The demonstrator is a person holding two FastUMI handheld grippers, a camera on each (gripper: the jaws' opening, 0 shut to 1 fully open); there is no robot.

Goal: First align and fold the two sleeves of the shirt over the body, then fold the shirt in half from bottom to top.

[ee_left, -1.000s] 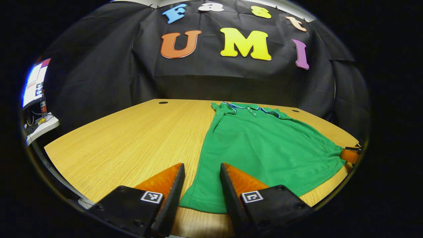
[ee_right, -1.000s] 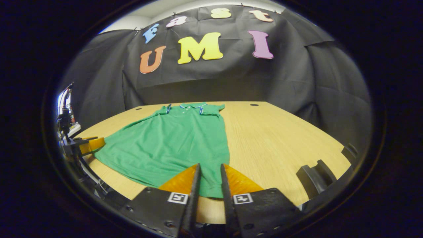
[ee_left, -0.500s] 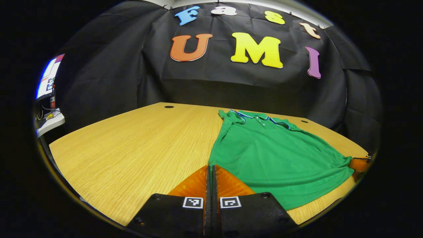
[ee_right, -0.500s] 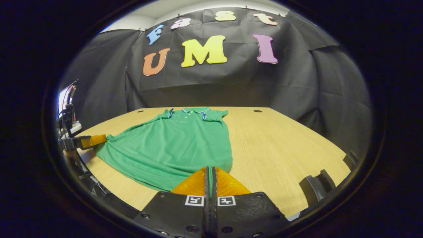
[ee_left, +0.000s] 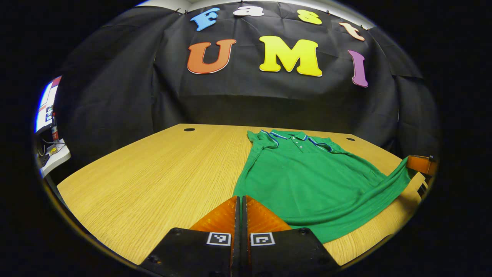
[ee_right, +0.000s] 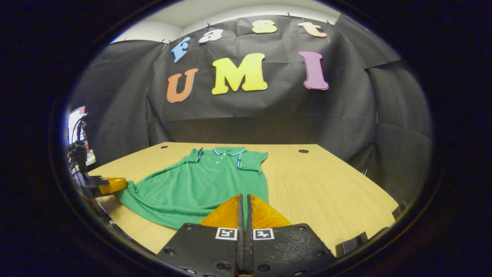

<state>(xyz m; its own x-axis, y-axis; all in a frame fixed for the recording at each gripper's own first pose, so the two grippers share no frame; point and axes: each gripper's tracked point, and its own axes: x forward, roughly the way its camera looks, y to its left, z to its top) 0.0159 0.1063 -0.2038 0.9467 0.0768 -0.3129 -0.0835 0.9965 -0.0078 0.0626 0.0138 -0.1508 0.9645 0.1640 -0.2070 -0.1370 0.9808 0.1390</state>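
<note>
A green polo shirt (ee_left: pixel 307 173) lies on the wooden table (ee_left: pixel 153 173), collar towards the far wall and both sleeves folded in over the body. My left gripper (ee_left: pixel 241 198) is shut on the near left corner of the hem. My right gripper (ee_right: pixel 244 196) is shut on the near right hem corner of the shirt (ee_right: pixel 203 181). In the left gripper view the right gripper (ee_left: pixel 421 163) shows at the far right, holding its corner up off the table. At the left of the right gripper view the left gripper (ee_right: pixel 109 184) pinches the other corner. The hem hangs stretched between them.
Round cable holes (ee_left: pixel 189 129) (ee_right: pixel 303 151) sit near the table's (ee_right: pixel 326 184) far edge. A monitor and a small shelf (ee_left: pixel 46 111) stand beyond the left edge. A dark bracket (ee_right: pixel 351 241) sits at the table's near right edge.
Both grippers went from open around the hem corners to shut on them. Since then they have lifted the corners, so the hem rises off the table.
</note>
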